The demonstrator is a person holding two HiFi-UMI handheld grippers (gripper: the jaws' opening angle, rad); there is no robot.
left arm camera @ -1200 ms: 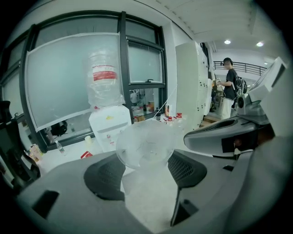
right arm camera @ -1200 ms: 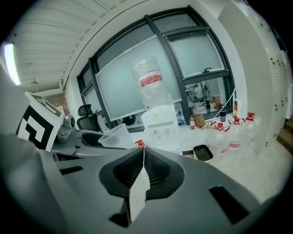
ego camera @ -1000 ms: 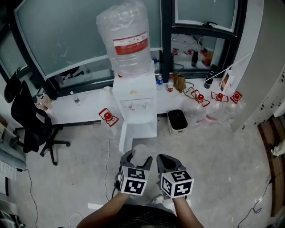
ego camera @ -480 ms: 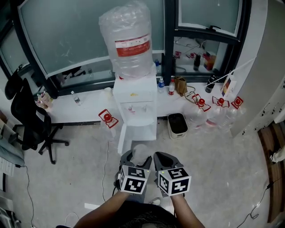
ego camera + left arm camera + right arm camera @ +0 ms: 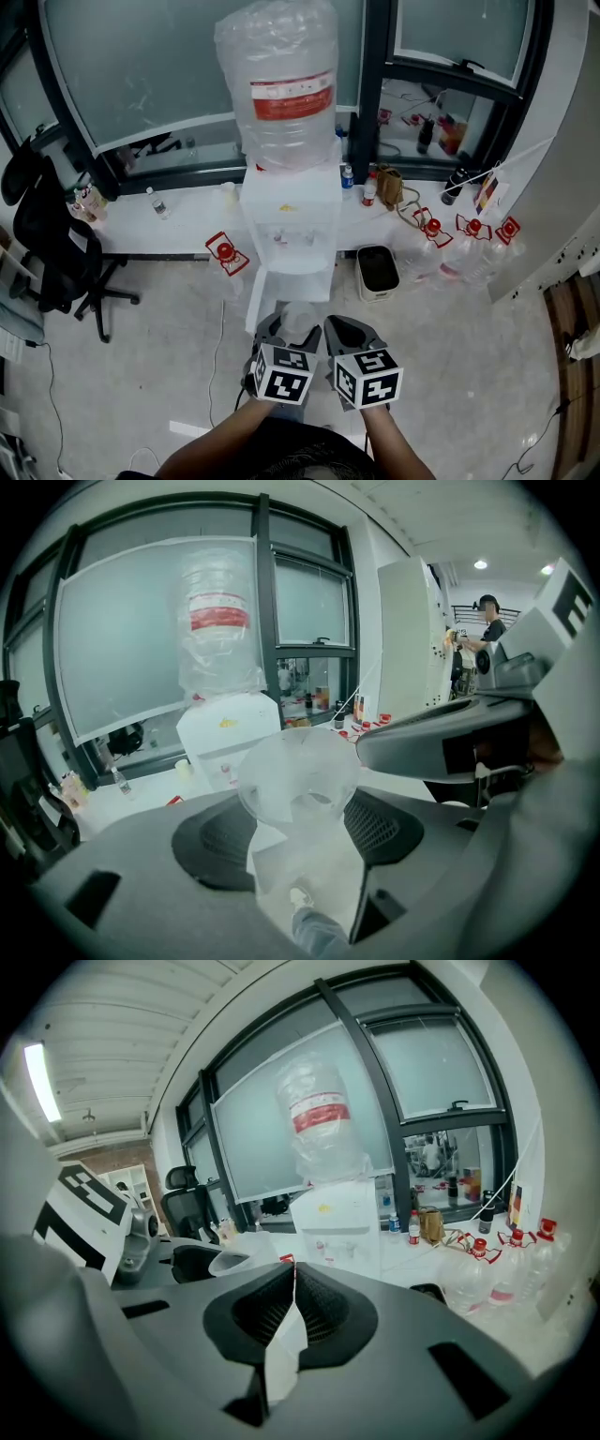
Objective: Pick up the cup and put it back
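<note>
My left tool (image 5: 302, 829) pinches the clear cup (image 5: 298, 782) in the air before the water dispenser (image 5: 292, 225), my right tool (image 5: 291, 1288) pressed together and empty; I judge the pick done, and setting the cup back level comes next.

The red label (image 5: 292, 97) on the water bottle (image 5: 278, 52) carries print too small to read.

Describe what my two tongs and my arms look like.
The left tongs and right tongs are matching grey moulded shells with broad curved jaws lined by dark ribbed pads. Each carries a white cube printed with black square markers. The forearms are bare, with no sleeves showing.
</note>
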